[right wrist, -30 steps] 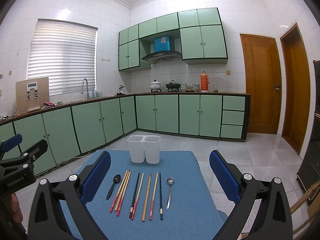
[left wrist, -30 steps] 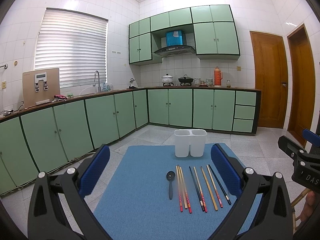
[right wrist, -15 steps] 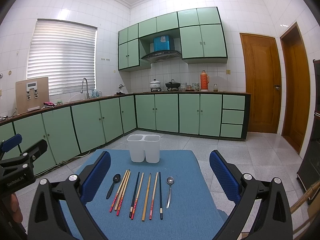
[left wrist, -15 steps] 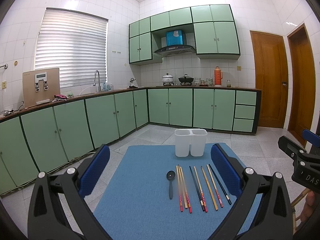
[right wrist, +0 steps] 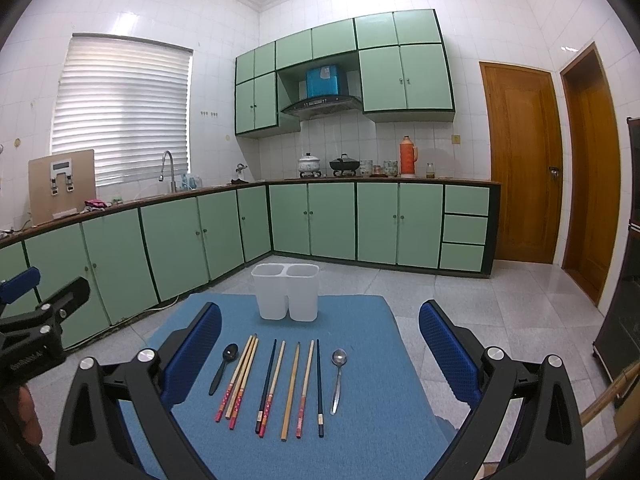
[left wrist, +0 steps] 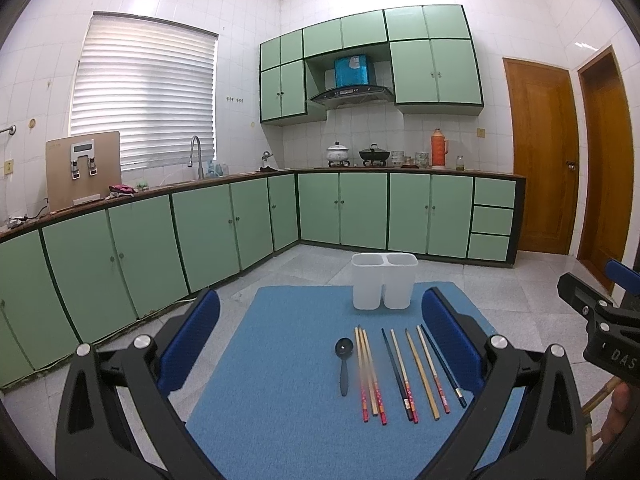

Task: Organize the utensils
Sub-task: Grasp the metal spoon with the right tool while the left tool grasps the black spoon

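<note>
From the left wrist view, the left claw [left wrist: 320,344] hangs with its blue-padded jaws wide apart and empty above the blue cloth-covered table [left wrist: 280,400]. The white plastic two-compartment holder [left wrist: 384,280] stands upright at the table's far edge, both compartments apparently empty. Nearer lies a row of thin wooden and dark chopsticks [left wrist: 404,372], with a black plastic spoon [left wrist: 344,360] just left of them. The sticks lie close together, some touching, so a pinch on one could well drag or roll its neighbour; a slim stick may also slip between the pads

From the right wrist view, the right claw [right wrist: 320,344] is likewise spread open, holding nothing. Here a shiny metal spoon [right wrist: 338,372] shows at the row's right end, hidden in the other view. The holder looks light, so a utensil pushed in at a slant might tip it off the far edge
</note>
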`<state>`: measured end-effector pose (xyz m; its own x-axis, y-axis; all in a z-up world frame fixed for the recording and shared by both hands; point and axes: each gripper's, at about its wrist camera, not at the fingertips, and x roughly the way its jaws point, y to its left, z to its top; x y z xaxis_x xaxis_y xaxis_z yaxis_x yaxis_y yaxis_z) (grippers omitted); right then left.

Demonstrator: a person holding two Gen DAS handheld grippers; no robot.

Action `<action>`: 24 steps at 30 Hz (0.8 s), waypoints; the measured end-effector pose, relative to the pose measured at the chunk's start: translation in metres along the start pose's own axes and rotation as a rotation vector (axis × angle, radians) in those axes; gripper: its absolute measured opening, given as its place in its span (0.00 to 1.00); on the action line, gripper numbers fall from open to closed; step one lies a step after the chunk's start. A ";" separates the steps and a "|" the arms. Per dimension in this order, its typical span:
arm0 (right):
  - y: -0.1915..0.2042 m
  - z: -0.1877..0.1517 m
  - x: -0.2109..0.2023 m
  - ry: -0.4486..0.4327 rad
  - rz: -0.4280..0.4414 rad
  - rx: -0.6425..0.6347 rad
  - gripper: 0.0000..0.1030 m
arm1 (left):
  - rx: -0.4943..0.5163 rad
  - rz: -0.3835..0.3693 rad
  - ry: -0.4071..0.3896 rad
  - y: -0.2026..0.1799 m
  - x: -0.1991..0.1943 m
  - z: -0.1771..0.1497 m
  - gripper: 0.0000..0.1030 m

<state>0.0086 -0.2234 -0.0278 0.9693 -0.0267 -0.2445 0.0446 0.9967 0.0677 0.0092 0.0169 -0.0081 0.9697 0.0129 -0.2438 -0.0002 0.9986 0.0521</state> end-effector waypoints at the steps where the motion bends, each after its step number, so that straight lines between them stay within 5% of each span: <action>1: -0.001 0.000 0.002 0.005 -0.001 -0.001 0.94 | -0.002 0.003 0.007 0.002 0.003 -0.001 0.95; 17: -0.041 -0.008 0.093 0.177 -0.019 0.041 0.94 | 0.013 0.026 0.206 0.029 0.103 -0.018 0.95; 24: -0.057 -0.016 0.158 0.314 0.003 0.045 0.81 | 0.055 -0.017 0.358 0.023 0.180 -0.033 0.95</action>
<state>0.1549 -0.2837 -0.0859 0.8477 0.0080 -0.5305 0.0596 0.9921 0.1102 0.1761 0.0439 -0.0823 0.8226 0.0229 -0.5681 0.0375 0.9948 0.0944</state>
